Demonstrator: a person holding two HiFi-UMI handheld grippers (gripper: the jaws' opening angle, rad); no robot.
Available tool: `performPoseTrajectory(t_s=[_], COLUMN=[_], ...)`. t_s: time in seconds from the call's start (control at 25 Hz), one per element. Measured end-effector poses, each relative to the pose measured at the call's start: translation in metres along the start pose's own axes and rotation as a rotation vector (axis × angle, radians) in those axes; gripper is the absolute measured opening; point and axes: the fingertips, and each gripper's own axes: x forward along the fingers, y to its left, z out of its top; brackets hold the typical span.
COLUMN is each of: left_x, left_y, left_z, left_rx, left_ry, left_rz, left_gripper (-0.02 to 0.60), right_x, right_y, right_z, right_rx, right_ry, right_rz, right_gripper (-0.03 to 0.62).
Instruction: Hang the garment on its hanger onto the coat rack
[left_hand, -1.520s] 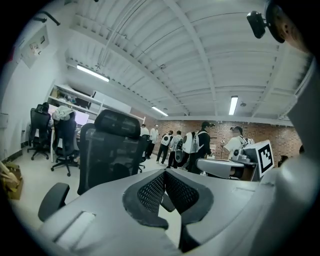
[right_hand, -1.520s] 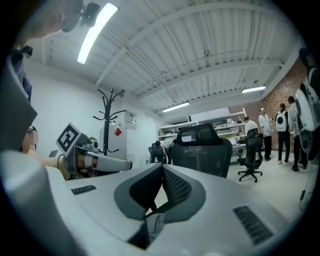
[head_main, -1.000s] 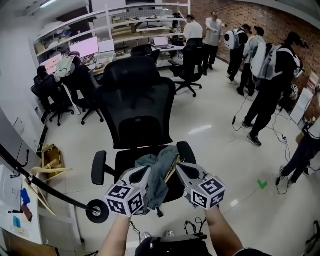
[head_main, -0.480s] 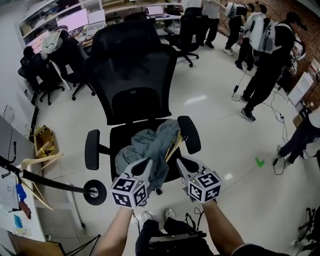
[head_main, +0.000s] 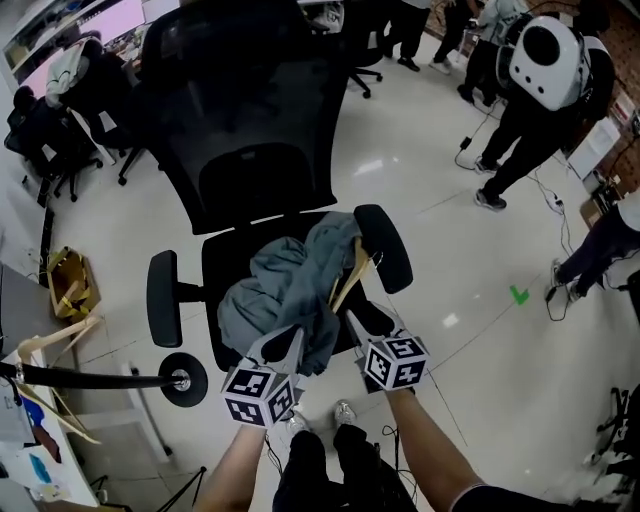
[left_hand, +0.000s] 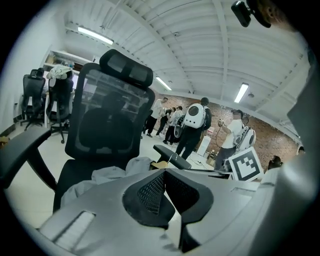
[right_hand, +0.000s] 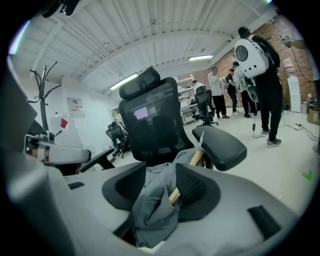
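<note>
Grey-blue crumpled garment sits on the seat of the black mesh office chair, bunched toward the front edge, spilling a bit over it. Light wooden hanger is still inside it, one arm sticking out on the chair's right side, up near the black padded armrest.

My left gripper is at the seat's front edge, just beside the cloth. Its view shows the jaws closed together, nothing between them, the garment lying beyond the tips.

My right gripper is at the front right of the pile. Its jaws have just been opening and now stand apart. A fold of the grey-blue cloth and a bit of the wooden hanger arm lie between the pads, and I see neither pad pressing on them.

Thin black coat stand with curved hooks shows far left in the right gripper view, well apart from the chair.

People with white backpacks stand on the white floor behind.
</note>
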Motion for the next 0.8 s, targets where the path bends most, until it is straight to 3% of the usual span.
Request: performPoseTrajectory(t_s=[0.32,0.56,0.64,0.68,0.8], left_x=[0.024,0.026,0.024,0.023,0.02], left_y=[0.039,0.05,0.055,0.057,0.063], left_z=[-0.031,-0.041,-0.043,-0.044,-0.043], left_rx=[-0.004,-0.032,-0.037,-0.04,-0.051], left_ry=[0.039,0.053,0.058,0.059,0.055], left_rz=[0.0,-0.003,-0.002,-0.002,0.0], left_gripper=[0.005,0.005,0.005,0.005,0.005], right_x=[0.077,0.122,0.132,0.135,0.138], right_y=[-0.049,-0.066,-0.069,-0.071,-0.072], right_z=[-0.052,-0.066,-0.069,-0.07,-0.068], right_rx=[0.099,0.152,0.133,0.115,0.096], right_ry=[0.078,0.125,0.146,0.154,0.149], right_rz=[-0.093,-0.124,-0.128,-0.133,-0.145], right_gripper=[0.27,0.268,0.204,0.137,0.122])
